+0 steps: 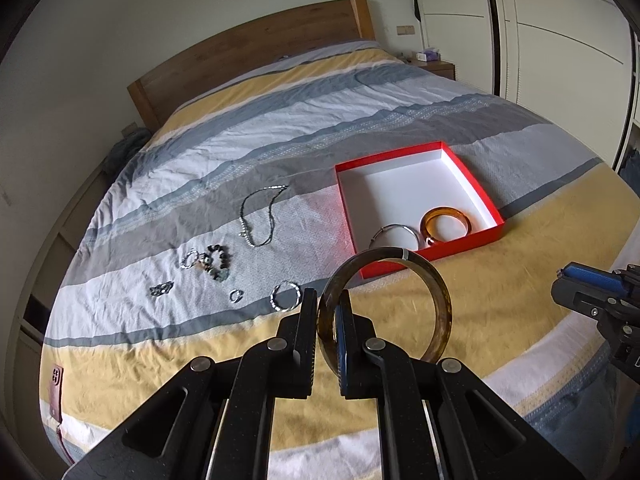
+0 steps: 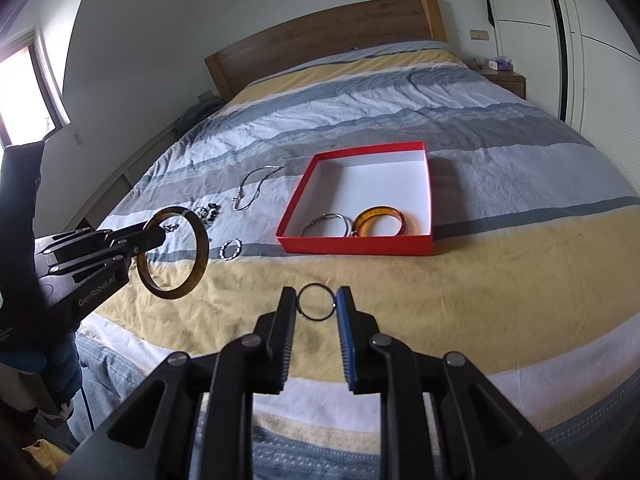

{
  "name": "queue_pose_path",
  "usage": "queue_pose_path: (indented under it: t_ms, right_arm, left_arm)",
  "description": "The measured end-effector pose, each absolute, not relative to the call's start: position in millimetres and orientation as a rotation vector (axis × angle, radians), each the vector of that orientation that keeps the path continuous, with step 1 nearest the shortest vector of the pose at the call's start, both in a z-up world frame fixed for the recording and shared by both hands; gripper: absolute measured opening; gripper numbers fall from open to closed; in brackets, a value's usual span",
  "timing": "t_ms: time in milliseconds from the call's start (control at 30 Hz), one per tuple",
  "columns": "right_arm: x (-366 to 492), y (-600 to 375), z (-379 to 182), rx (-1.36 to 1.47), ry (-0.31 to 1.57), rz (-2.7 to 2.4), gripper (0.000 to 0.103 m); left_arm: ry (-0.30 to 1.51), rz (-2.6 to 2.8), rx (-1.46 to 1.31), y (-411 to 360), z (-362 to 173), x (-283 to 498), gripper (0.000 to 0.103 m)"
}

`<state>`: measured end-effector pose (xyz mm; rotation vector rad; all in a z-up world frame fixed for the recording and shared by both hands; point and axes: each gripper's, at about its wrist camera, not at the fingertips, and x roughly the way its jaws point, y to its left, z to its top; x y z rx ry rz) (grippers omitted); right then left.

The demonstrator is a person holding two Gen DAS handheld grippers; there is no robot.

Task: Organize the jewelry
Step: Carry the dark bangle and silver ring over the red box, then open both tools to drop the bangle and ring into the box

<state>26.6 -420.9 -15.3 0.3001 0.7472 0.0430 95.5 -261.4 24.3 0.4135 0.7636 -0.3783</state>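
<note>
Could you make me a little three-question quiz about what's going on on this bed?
1. True or false: the red box is empty.
2. What does the left hand-held gripper hold?
A. brown bangle
B. necklace
C. nothing
3. Fill in: the right hand-held gripper grips a thin dark ____.

Key: 1 false, it holds an orange bangle and a silver bangle; 2 A; 3 ring.

A wide bed [image 2: 400,92] with a striped yellow, grey and white cover meets a wooden headboard [image 2: 320,36]. White wardrobe doors [image 1: 560,32] stand right; daylight enters a window [image 2: 20,84].
</note>
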Motion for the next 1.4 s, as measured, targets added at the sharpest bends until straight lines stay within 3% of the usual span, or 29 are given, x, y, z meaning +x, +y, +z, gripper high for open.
queue_pose_path:
  t_ms: [700,1000,1400]
  right_arm:
    - [226.5,-490.9,-62.3,0.168,0.83,-0.015,0.019]
    - [268.1,-497.7,-108.4,0.099,0.922,-0.023,0.019]
    - [278.7,-482.5,-123.7,-0.082,0.994,-0.042,0.02]
  left_arm:
    - [0.87,-0.447,0.384,-379.4,-56.0,283.5,0.008]
    - [0.968,-0.433,0.392,-386.0,-109.0,314.5,0.009]
    - [0.973,-0.404,0.412,-391.8,-121.8,321.7,0.012]
